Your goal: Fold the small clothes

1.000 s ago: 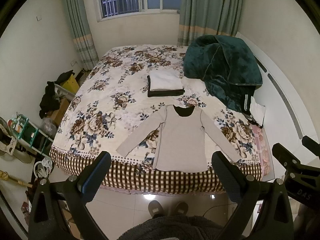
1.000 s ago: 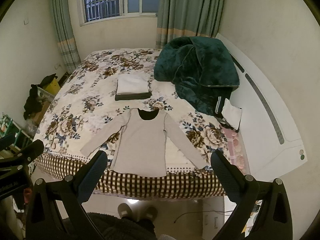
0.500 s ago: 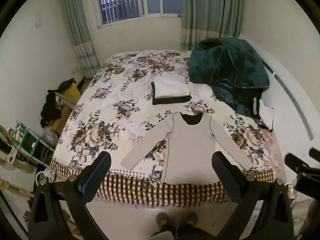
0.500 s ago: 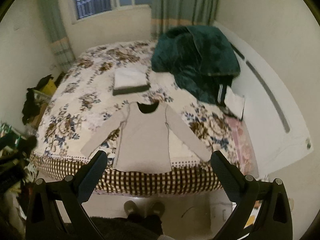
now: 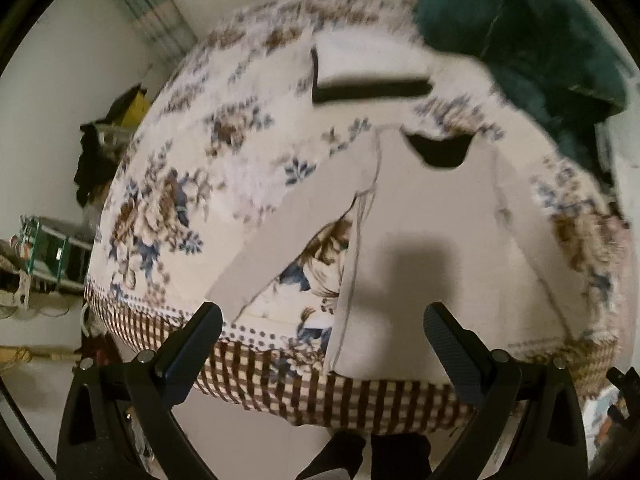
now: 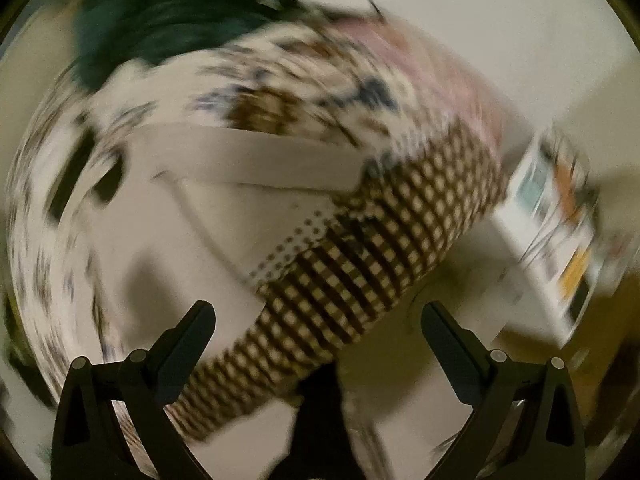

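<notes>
A grey long-sleeved shirt (image 5: pixel 432 216) lies flat on the floral bedspread (image 5: pixel 192 184), collar away from me, hem at the bed's near edge. My left gripper (image 5: pixel 322 344) is open and empty, just above the hem and the left sleeve end. In the blurred right wrist view the shirt's right sleeve (image 6: pixel 256 160) runs across the bed corner. My right gripper (image 6: pixel 318 340) is open and empty above the checked bed skirt (image 6: pixel 360 264).
A folded pile of white and dark clothes (image 5: pixel 368 76) lies beyond the collar. A dark green blanket (image 5: pixel 520 32) is heaped at the far right. Clutter and a rack (image 5: pixel 48 248) stand left of the bed. A white box (image 6: pixel 556 232) stands on the floor at right.
Both grippers have dropped down close to the bed's near edge. The right one has swung toward the right sleeve and bed corner, so its view is blurred. Both stay open.
</notes>
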`<state>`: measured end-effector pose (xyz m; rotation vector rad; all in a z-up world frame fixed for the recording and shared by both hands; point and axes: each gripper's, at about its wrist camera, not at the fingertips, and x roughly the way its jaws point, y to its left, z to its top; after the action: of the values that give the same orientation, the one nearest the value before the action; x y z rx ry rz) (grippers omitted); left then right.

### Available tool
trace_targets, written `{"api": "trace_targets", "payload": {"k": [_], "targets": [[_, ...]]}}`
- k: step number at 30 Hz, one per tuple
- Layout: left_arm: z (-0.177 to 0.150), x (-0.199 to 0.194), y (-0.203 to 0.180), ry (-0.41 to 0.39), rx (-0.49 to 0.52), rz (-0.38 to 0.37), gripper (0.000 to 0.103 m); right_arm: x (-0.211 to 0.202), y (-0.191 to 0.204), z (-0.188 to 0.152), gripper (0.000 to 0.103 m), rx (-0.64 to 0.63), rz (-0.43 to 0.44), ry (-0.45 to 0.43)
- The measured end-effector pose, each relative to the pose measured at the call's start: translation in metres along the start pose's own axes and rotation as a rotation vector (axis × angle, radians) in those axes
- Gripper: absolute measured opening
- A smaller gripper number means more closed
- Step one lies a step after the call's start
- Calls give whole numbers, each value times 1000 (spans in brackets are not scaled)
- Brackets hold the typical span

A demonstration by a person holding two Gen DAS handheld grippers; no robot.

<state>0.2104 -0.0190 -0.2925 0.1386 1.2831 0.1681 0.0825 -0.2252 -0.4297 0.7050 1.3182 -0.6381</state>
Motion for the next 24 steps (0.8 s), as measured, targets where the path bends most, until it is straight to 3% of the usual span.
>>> {"api": "trace_targets", "payload": {"k": [4, 10, 13, 14, 16, 17, 20, 24], "targets": [[11, 74, -21, 93, 3, 31, 103, 120, -51, 49, 101, 258, 45, 83], [13, 166, -44, 196, -17, 47, 103, 234, -70, 100, 97, 400, 70, 88], [10, 199, -50, 238, -41, 40, 103, 268, -70, 114, 80, 457, 107, 78], [11, 208, -53, 252, -49, 31, 103, 273, -67, 117, 71, 472, 99, 49], [9, 220, -53, 270, -68, 1, 103, 268, -58, 118, 35, 487, 82, -29], [8, 223, -52, 272, -72, -7, 103, 262, -48, 120, 7, 475, 92, -55], [4, 223, -38, 259, -87, -14, 103, 229, -5, 120, 7, 368, 103, -158], [0, 203, 0, 186, -90, 45, 103, 169, 103, 109, 7, 51, 135, -234]]}}
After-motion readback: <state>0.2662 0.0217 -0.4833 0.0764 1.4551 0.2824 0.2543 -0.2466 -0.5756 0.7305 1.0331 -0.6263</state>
